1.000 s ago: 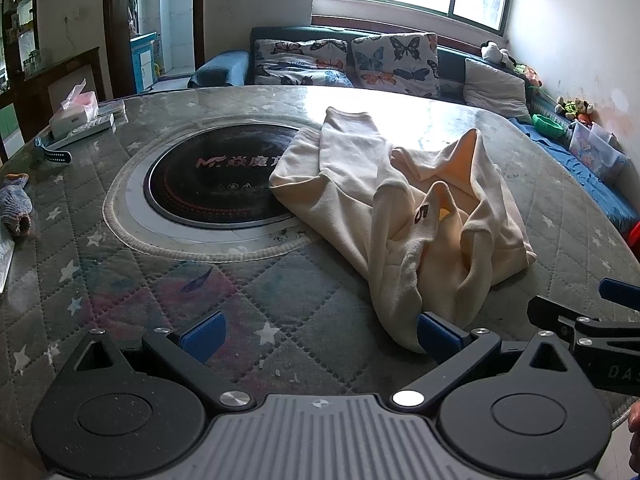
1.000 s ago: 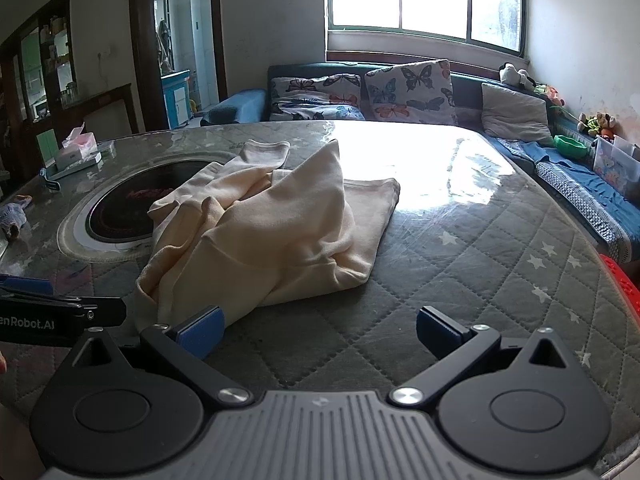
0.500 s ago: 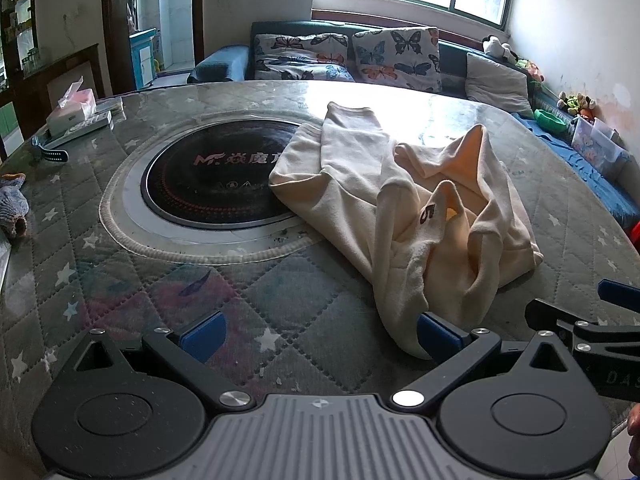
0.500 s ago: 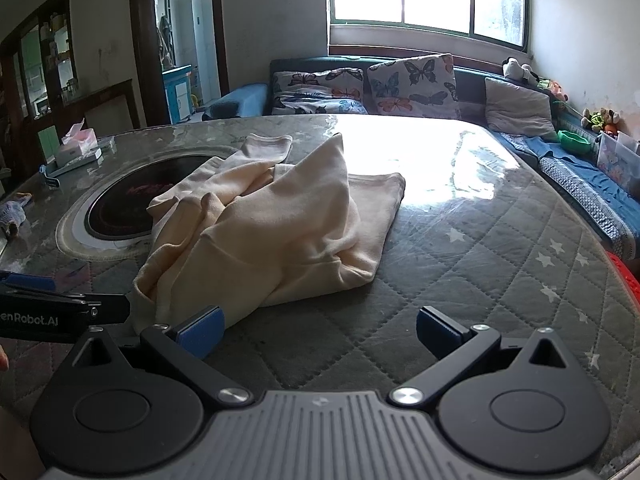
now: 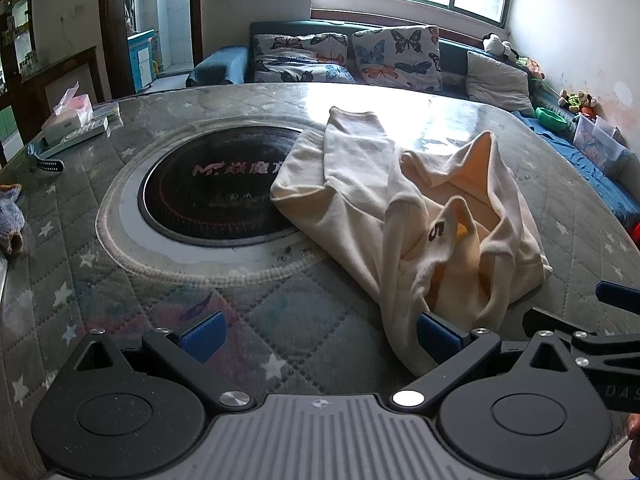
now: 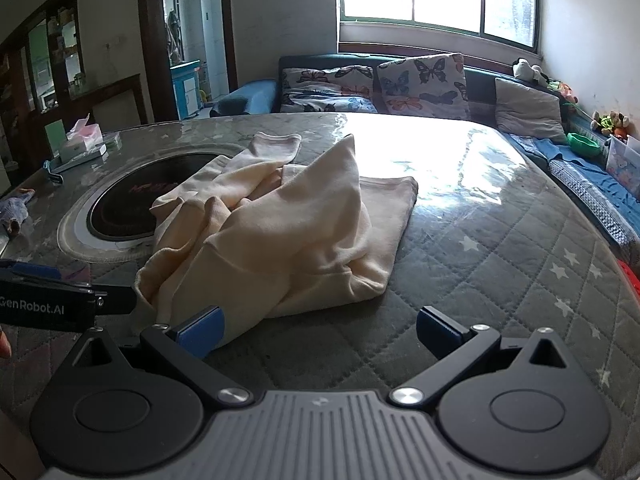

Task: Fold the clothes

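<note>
A cream sweatshirt (image 5: 404,208) lies crumpled on the round quilted table (image 5: 120,280), one sleeve stretched toward the far side. In the right wrist view the same sweatshirt (image 6: 288,232) is bunched in a heap with a raised peak. My left gripper (image 5: 320,338) is open, its right pad against the garment's near hem, nothing between the fingers. My right gripper (image 6: 320,330) is open too, its left pad touching the garment's near edge. Each gripper shows at the edge of the other's view.
A black round hotplate (image 5: 216,192) sits in the table's middle, partly under the sweatshirt. A tissue box (image 5: 68,116), a remote and a watch lie at the far left. A sofa with butterfly cushions (image 5: 360,60) stands behind the table.
Both grippers have moved slightly forward toward the sweatshirt and tilted down a little; the garment itself has not moved.
</note>
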The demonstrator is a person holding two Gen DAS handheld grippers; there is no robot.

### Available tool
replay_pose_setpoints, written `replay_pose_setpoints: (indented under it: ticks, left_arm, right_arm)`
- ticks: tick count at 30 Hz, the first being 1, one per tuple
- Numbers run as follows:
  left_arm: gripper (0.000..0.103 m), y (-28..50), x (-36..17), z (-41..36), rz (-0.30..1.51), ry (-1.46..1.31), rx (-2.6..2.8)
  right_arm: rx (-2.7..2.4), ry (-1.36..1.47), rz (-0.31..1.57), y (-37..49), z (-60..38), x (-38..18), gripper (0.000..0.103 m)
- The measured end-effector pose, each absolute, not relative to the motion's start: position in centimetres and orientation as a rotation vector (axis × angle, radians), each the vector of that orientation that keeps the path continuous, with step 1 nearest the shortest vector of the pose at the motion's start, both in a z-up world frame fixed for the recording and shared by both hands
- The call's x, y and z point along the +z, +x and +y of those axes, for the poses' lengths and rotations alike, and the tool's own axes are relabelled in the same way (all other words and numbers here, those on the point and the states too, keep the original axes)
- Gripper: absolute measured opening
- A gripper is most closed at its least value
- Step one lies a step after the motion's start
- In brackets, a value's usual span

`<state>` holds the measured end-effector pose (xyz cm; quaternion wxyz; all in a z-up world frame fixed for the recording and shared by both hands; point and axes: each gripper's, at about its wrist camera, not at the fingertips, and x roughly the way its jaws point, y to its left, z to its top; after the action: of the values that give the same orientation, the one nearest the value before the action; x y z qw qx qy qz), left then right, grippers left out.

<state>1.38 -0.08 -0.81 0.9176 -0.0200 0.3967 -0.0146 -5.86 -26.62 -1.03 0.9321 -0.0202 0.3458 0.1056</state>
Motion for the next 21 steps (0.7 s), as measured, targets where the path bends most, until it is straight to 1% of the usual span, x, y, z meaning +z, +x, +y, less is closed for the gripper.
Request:
replay_pose_setpoints:
  ticks: [13,21]
  left_arm:
    - [0.103,4.6,0.8,0.0,0.759,-0.003,-0.052]
    - [0.103,7.9,2.3,-0.9,0.698,0.055,-0.121]
  right_arm:
    - [0.256,-0.072,0.677,-3.2,-27.0,0.5,0.103]
    - [0.274,-0.109,0.665,1.3,-27.3,1.5,0.103]
